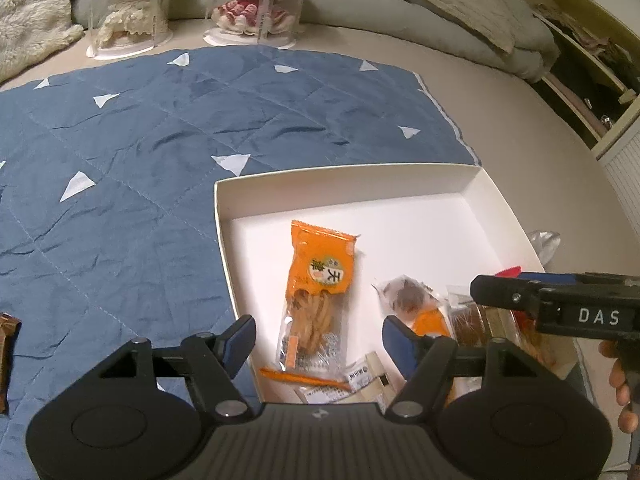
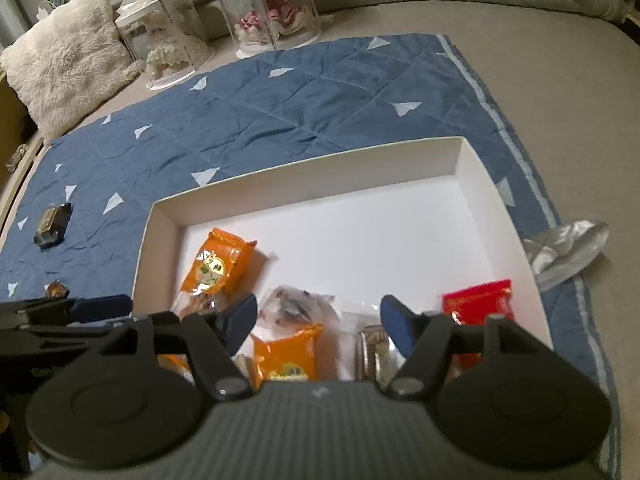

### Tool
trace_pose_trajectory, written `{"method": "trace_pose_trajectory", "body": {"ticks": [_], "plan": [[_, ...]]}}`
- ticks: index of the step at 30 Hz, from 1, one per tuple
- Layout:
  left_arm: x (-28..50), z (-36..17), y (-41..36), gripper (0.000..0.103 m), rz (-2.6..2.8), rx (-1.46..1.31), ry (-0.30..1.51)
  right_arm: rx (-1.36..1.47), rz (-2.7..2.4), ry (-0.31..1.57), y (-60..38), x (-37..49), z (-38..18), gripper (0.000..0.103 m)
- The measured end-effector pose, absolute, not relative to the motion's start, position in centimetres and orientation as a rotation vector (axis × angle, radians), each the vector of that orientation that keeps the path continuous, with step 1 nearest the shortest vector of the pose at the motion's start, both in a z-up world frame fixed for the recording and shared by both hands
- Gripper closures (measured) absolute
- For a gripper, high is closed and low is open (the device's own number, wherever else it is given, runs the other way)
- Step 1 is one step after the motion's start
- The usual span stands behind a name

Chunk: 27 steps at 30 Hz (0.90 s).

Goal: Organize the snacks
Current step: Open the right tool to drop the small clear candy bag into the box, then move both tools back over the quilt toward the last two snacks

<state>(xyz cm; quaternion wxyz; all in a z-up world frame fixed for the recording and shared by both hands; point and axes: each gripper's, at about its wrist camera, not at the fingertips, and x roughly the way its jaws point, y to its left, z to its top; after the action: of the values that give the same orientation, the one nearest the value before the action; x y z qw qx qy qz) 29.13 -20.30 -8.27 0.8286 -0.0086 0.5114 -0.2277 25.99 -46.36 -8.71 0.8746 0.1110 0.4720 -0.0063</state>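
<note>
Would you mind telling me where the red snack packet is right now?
In the right wrist view, the red snack packet lies inside the white box, against its right wall.

Dim, warm indoor light falls evenly, with soft shadows under both grippers. The white box (image 1: 500, 200) ahead is brightest, nearly washed out. The right wrist view is motion-blurred, the left sharper. Fisheye bending curves far edges; corners go black

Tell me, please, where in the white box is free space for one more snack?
Free: the far half of the white box, between its back wall and the orange packet. Crowded: the near end, where the clear-wrapped snack and red packet lie.
</note>
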Motion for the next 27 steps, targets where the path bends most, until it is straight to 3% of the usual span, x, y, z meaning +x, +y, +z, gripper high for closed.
{"method": "trace_pose_trajectory", "body": {"ticks": [7, 12, 16, 27], "plan": [[28.0, -7.5, -20.2, 0.026, -0.488, 0.008, 1.079, 0.221, -0.032, 0.960, -46.9, 24.5, -8.3, 0.021], [27.5, -6.6, -19.5, 0.007, -0.482, 0.008, 1.059, 0.214, -0.047, 0.928, -47.1, 22.9, -7.9, 0.003], [27.0, -6.2, -18.9, 0.000, -0.466, 0.022, 1.048, 0.210, -0.070, 0.901, -47.1, 21.6, -7.7, 0.001], [25.5, -5.1, -17.0, 0.000, -0.449, 0.020, 1.012, 0.202, -0.104, 0.847, -46.9, 19.3, -6.8, 0.000]]}}
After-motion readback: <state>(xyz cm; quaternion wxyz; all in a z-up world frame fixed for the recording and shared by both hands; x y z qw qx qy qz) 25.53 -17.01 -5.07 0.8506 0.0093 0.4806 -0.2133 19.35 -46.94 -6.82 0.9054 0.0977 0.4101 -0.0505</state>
